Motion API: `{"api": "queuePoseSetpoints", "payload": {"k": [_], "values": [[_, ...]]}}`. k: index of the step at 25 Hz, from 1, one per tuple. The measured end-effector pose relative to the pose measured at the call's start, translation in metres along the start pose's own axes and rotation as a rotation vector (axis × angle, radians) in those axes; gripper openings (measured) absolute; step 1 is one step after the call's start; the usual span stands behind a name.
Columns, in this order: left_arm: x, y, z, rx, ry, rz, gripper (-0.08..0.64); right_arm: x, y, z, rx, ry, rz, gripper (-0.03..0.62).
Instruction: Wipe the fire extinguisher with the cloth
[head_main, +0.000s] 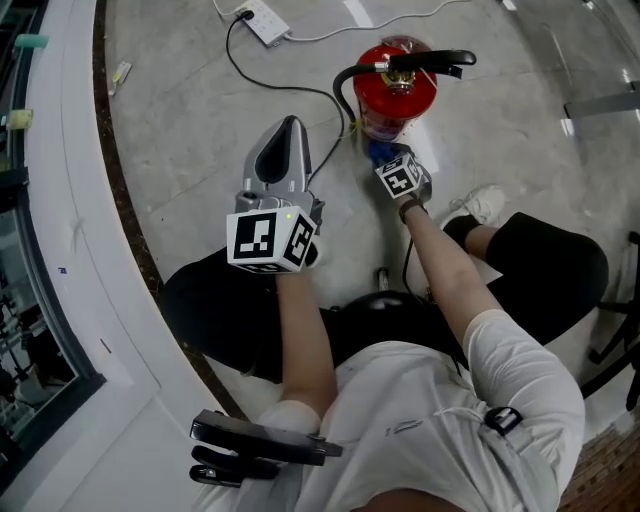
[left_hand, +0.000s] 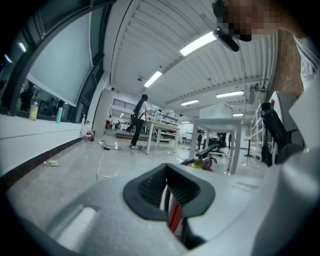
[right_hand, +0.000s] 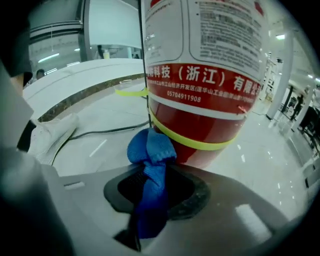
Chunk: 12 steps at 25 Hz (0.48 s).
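The red fire extinguisher (head_main: 395, 95) stands upright on the grey floor, its black hose and handle on top. My right gripper (head_main: 400, 172) is low against its near side, shut on a blue cloth (head_main: 377, 150). In the right gripper view the cloth (right_hand: 150, 147) bunches out of the right gripper (right_hand: 155, 175) and touches the extinguisher (right_hand: 205, 75) just below its yellow band. My left gripper (head_main: 288, 130) hovers to the left of the extinguisher, apart from it. In its own view the left gripper (left_hand: 167, 187) is shut with nothing held. The extinguisher's top (left_hand: 204, 161) shows beyond it.
A white power strip (head_main: 262, 20) and a black cable (head_main: 290, 85) lie on the floor behind. A white curved ledge (head_main: 60, 200) runs along the left. The person's shoe (head_main: 480, 205) rests right of the extinguisher. Tables (left_hand: 220, 135) and a walking person (left_hand: 140, 120) are far off.
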<state>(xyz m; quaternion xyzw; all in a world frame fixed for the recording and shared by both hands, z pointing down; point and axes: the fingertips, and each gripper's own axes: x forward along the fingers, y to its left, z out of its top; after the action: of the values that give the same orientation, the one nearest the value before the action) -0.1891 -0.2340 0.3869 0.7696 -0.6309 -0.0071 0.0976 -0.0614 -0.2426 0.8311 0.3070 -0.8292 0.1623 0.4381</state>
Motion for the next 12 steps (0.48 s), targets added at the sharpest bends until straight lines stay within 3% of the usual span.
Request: {"api": "queuePoseSetpoints", "payload": {"k": [3, 5, 9, 12], "values": [[0.011, -0.001, 0.012, 0.01, -0.018, -0.027, 0.001, -0.014, 0.001, -0.001, 0.021, 0.031, -0.003, 0.097], [0.019, -0.003, 0.023, 0.023, -0.032, -0.047, 0.001, -0.039, 0.008, 0.01, 0.17, -0.039, 0.018, 0.098], [0.035, -0.01, 0.046, 0.039, -0.066, -0.084, 0.0, -0.134, 0.024, 0.076, 0.561, -0.397, 0.115, 0.097], [0.043, -0.012, 0.063, 0.048, -0.094, -0.105, 0.002, -0.235, 0.026, 0.152, 0.646, -0.695, 0.207, 0.098]]}}
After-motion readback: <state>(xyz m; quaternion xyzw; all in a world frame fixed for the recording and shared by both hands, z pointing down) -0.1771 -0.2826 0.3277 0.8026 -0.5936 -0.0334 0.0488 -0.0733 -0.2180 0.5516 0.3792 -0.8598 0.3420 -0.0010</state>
